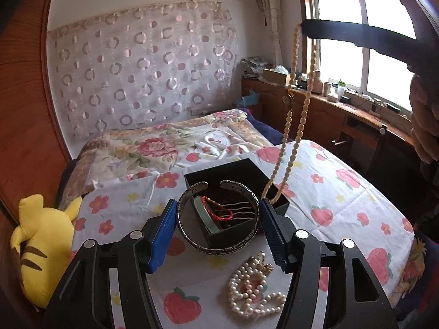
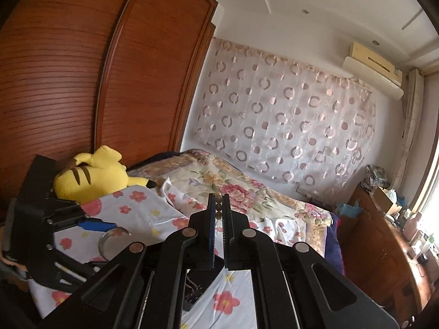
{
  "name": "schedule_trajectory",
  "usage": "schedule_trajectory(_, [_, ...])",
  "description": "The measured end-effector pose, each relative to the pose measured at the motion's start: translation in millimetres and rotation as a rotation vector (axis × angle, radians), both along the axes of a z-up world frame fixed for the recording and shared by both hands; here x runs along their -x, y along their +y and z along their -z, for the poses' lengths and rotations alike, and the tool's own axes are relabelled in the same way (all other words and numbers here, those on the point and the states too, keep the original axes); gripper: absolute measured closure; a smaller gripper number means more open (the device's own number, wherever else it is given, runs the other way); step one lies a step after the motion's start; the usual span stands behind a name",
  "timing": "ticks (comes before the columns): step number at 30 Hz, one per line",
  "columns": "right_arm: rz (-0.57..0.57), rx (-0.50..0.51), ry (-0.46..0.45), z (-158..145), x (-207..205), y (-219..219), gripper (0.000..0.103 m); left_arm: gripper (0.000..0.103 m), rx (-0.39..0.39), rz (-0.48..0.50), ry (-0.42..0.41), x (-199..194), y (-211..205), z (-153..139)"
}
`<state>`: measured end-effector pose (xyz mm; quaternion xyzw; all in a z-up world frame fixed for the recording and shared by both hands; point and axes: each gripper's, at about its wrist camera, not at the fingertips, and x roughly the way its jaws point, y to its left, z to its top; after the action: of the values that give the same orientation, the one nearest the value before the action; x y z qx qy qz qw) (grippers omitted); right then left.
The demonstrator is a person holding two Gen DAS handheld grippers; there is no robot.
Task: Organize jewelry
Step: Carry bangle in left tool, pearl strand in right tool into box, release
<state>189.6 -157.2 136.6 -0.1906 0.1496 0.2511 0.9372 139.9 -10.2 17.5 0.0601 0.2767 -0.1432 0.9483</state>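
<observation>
My left gripper (image 1: 217, 209) is shut on a silver cuff bracelet (image 1: 219, 240), held just above a black jewelry box (image 1: 274, 192) that holds a red cord bracelet (image 1: 219, 211) and a pale green bangle (image 1: 204, 213). My right gripper (image 2: 218, 201) is shut on a cream bead necklace (image 2: 218, 206). In the left wrist view that necklace (image 1: 290, 104) hangs from the right gripper's dark finger (image 1: 356, 35) high at the upper right, its lower end reaching the box. A white pearl necklace (image 1: 253, 290) lies on the cloth nearer than the box. The cuff (image 2: 114, 237) also shows in the right wrist view.
The box stands on a flower and strawberry print cloth (image 1: 343, 192) over a table. A yellow plush toy (image 1: 41, 246) lies at the left edge. A bed with a floral quilt (image 1: 164, 142) is behind. A wooden wardrobe (image 2: 82, 82) and a cluttered window ledge (image 1: 356, 101) flank the room.
</observation>
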Motion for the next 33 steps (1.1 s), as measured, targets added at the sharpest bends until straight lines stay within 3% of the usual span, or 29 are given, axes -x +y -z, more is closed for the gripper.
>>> schedule_trajectory(12, [0.037, 0.057, 0.124, 63.3, -44.9, 13.8, 0.098, 0.045, -0.025, -0.017, 0.029, -24.8, -0.8, 7.7])
schedule_trajectory(18, [0.031, 0.023, 0.085, 39.1, -43.2, 16.2, 0.098, 0.045, -0.024, -0.027, 0.038, -33.2, -0.5, 8.2])
schedule_trajectory(22, [0.038, 0.050, 0.052, 28.1, -43.2, 22.3, 0.098, 0.045, -0.023, -0.028, 0.038, -36.3, -0.3, 7.3])
schedule_trajectory(29, [0.053, 0.066, 0.037, 22.6, -51.5, 26.4, 0.098, 0.045, -0.023, -0.028, 0.043, -37.8, -0.8, 6.9])
schedule_trajectory(33, [0.044, 0.042, 0.096, 34.4, -59.2, 18.7, 0.098, 0.045, -0.021, -0.024, 0.050, -42.0, -1.9, 7.6])
